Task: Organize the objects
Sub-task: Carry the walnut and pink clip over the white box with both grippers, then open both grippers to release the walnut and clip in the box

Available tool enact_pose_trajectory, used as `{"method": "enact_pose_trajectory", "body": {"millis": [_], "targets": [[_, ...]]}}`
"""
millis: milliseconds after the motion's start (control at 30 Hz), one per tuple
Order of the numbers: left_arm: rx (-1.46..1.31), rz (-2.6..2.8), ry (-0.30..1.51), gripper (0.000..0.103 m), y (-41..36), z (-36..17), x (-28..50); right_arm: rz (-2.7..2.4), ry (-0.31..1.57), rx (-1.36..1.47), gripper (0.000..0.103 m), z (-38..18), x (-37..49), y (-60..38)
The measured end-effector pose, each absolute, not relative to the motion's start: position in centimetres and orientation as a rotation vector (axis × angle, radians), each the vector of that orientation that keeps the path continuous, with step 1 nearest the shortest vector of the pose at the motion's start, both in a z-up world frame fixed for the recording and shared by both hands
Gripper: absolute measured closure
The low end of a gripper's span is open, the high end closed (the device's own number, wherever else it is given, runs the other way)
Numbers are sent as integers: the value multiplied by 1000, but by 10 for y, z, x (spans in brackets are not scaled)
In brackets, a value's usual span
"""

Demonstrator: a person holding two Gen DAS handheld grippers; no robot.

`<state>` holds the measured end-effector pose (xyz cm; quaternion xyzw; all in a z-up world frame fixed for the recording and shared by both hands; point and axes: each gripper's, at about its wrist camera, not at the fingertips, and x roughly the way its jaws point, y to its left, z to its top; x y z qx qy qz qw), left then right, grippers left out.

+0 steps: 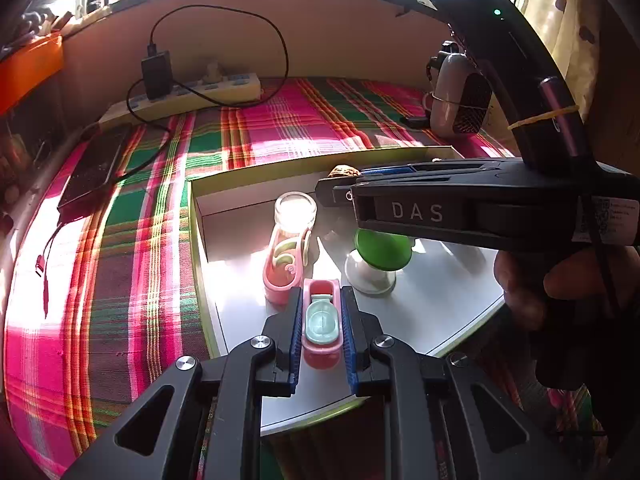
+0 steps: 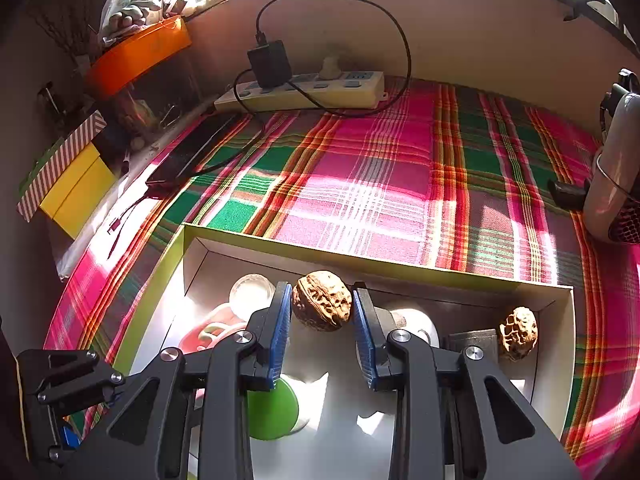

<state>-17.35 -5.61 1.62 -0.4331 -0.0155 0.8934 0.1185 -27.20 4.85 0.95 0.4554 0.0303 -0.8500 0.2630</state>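
Observation:
My left gripper [image 1: 322,304] is shut on a small pink toy toilet with a mint lid [image 1: 321,320], held over the white box floor [image 1: 432,304]. Beside it in the box lie a pink toy bathtub [image 1: 282,264], a clear glass jar [image 1: 295,210] and a green ball on a clear stand [image 1: 380,250]. My right gripper [image 2: 320,304] is shut on a walnut [image 2: 322,300] above the box; it shows from the side in the left wrist view [image 1: 340,184]. A second walnut [image 2: 518,332] rests in the box's right corner.
The yellow-rimmed box wall [image 2: 360,262] sits on a plaid cloth [image 2: 380,168]. A power strip with charger [image 2: 304,88], a black phone [image 1: 94,168] and a white handheld device [image 1: 460,96] lie around. An orange tray and boxes [image 2: 140,56] stand left.

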Motion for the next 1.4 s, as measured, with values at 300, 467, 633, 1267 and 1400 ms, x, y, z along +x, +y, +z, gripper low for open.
{"method": "enact_pose_trajectory", "body": {"millis": [300,467,633,1267,1400], "targets": [[-1272,2616,-32,87,-55,16,-174,-2294,92,1260,71,7,-273,46],[-1271,2617,-33,87,-55,17,-173,-2294,92,1265,71,6,-274,47],[-1272,2616,-32,87,-55,16,-174,-2301,95,1264,70,7,-274,46],[-1278,2610,-22,76,-54,15,-168,-2337,53,1237,52,15,-270,50],[-1277,2613,-22,75,-54,16,-167,-2344,40,1229,52,18,-268,53]]}}
